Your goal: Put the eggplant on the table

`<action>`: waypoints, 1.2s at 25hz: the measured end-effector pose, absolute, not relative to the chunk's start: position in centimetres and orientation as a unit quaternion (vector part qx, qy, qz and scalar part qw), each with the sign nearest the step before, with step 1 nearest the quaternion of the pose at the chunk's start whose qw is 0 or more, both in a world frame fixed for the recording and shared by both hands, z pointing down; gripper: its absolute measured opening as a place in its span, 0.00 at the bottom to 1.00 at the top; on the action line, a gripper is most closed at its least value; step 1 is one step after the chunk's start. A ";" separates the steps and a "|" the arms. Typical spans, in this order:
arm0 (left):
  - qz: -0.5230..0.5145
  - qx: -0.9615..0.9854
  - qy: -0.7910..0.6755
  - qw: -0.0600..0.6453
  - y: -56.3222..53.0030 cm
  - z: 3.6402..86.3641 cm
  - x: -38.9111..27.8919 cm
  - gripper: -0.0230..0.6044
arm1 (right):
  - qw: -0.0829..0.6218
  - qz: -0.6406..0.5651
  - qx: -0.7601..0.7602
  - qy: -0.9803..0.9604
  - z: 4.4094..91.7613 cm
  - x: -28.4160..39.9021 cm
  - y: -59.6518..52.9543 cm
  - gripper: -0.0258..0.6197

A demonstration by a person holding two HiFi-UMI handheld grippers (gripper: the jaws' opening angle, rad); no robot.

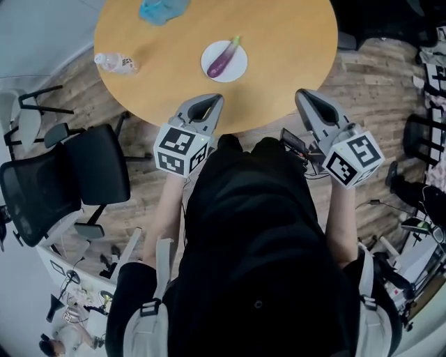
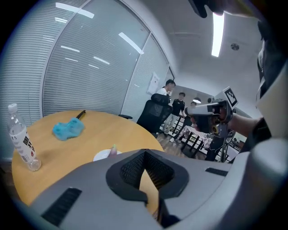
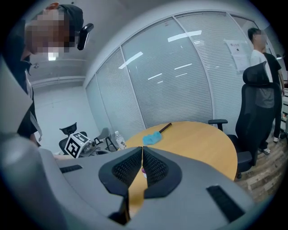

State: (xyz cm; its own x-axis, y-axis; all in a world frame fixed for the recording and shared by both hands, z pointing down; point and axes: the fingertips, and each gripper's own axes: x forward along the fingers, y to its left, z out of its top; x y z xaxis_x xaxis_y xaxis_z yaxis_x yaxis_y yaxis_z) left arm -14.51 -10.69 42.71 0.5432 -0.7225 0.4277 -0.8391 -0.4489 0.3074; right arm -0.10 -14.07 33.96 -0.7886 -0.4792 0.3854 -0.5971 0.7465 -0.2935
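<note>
A purple eggplant lies on a small white plate near the front of a round wooden table. My left gripper hovers over the table's near edge, just short of the plate, jaws shut with nothing between them. My right gripper is level with it to the right, at the table's rim, also shut and empty. In the left gripper view the plate and the eggplant's green tip peek over the shut jaws. The right gripper view shows its jaws closed.
A clear water bottle lies at the table's left edge and a blue duster at its far side. Black office chairs stand left of me on the wooden floor. People stand beyond the table.
</note>
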 end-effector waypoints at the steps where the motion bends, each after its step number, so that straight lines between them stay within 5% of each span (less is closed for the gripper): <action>1: 0.109 0.844 -0.462 0.251 -10.2 42.4 -13.9 0.05 | 0.145 0.208 0.279 -0.926 33.8 0.2 -13.7 0.07; 22: 0.055 0.835 -0.480 0.264 3.2 39.3 8.1 0.05 | 0.146 0.254 0.211 -0.933 37.3 20.8 1.0 0.07; 30: 0.025 0.809 -0.529 0.255 7.9 36.8 10.5 0.06 | 0.163 0.249 0.157 -0.942 38.3 24.0 4.5 0.07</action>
State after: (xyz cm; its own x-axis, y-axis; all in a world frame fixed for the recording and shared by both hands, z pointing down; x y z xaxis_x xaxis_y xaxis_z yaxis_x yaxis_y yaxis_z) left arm 10.53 7.92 36.83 0.4384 -0.8432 0.3112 -0.8692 -0.3096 0.3856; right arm 24.00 4.51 38.25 -0.8975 -0.2133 0.3859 -0.3764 0.8265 -0.4186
